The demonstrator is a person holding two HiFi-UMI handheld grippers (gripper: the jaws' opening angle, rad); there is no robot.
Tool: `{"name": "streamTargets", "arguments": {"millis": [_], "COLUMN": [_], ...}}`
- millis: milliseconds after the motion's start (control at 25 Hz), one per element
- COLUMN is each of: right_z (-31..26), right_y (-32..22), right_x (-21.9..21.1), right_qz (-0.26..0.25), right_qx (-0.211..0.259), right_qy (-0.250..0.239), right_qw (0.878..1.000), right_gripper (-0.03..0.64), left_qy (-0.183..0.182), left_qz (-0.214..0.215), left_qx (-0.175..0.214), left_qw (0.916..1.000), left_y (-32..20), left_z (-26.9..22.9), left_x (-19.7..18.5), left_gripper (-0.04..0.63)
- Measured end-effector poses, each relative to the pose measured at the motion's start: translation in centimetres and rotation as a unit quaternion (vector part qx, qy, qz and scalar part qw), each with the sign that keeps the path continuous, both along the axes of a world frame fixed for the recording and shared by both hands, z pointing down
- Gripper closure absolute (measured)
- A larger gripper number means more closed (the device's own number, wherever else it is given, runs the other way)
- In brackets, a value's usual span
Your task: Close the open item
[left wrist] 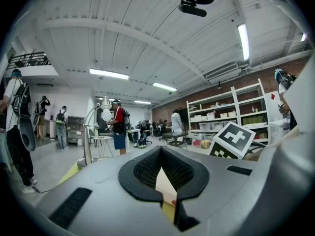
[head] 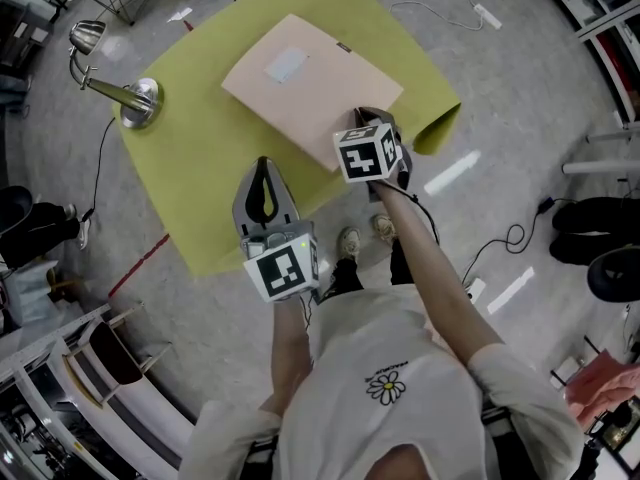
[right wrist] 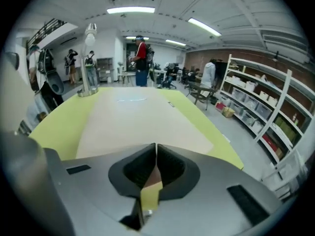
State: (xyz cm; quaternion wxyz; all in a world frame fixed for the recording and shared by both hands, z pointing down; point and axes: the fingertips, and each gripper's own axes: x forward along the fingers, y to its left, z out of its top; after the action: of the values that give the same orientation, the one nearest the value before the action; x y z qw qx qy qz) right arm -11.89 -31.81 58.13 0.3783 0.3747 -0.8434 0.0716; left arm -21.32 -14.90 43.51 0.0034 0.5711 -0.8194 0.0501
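Well, the pink folder [head: 300, 78] lies flat on the yellow-green table cover [head: 190, 188], top sheet down, with a pale label [head: 287, 65] toward its far side. From my head view it looks shut, with no sheet standing up.

My right gripper [head: 373, 118] sits at the folder's near edge, at the corner closest to me. Its jaws are pressed together at the tips and nothing is caught between them. Looking along them in the right gripper view, the folder [right wrist: 138, 114] stretches away from the tips across the cover. Whether the tips actually rest on the folder or hang just above it, I cannot quite tell.

My left gripper [head: 263, 163] is off the folder, to its near-left, over bare cover near the cover's edge. Its jaws also meet at the tips and are empty. Its own view is tilted up, across the room rather than at the folder.

A desk lamp [head: 120, 88] stands well to the folder's left, with its base at the cover's corner.
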Motion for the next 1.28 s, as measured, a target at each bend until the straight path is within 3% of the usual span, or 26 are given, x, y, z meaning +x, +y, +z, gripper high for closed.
{"name": "streamTargets", "arguments": {"millis": [280, 560, 720, 840, 1000, 1160, 1280], "right_z": [0.2, 0.8, 0.6, 0.1, -2.3, -4.7, -7.7], "right_y": [0.1, 0.0, -0.2, 0.3, -1.8, -2.0, -3.2], "right_x": [-0.5, -1.2, -0.5, -1.0, -0.9, -4.2, -5.9], "right_qz": [-0.067, -0.144, -0.151, -0.173, -0.165, -0.198, -0.207], "right_qx": [-0.042, -0.104, -0.127, -0.158, -0.097, -0.063, 0.0], "right_qy": [0.039, 0.145, 0.139, 0.083, 0.063, 0.023, -0.006], "right_qw": [0.996, 0.973, 0.971, 0.969, 0.98, 0.978, 0.978], "right_gripper": [0.604, 0.604, 0.604, 0.604, 0.604, 0.604, 0.604], "left_qy": [-0.001, 0.002, -0.001, -0.008, -0.004, 0.002, 0.007], "left_qz": [-0.007, -0.023, -0.028, -0.035, -0.049, -0.055, -0.059], "left_qx": [0.001, -0.001, 0.004, 0.005, 0.01, 0.006, 0.007], "left_qw": [1.0, 0.9997, 0.9996, 0.9993, 0.9988, 0.9985, 0.9982], "left_y": [0.3, 1.3, 1.5, 1.3, 1.2, 1.3, 1.3], "left_z": [0.0, 0.2, 0.2, -0.1, -0.6, -0.1, -0.2], "left_x": [0.0, -0.5, -0.5, -1.0, -1.2, -1.1, -1.0], "left_gripper": [0.581, 0.581, 0.581, 0.581, 0.581, 0.581, 0.581]}}
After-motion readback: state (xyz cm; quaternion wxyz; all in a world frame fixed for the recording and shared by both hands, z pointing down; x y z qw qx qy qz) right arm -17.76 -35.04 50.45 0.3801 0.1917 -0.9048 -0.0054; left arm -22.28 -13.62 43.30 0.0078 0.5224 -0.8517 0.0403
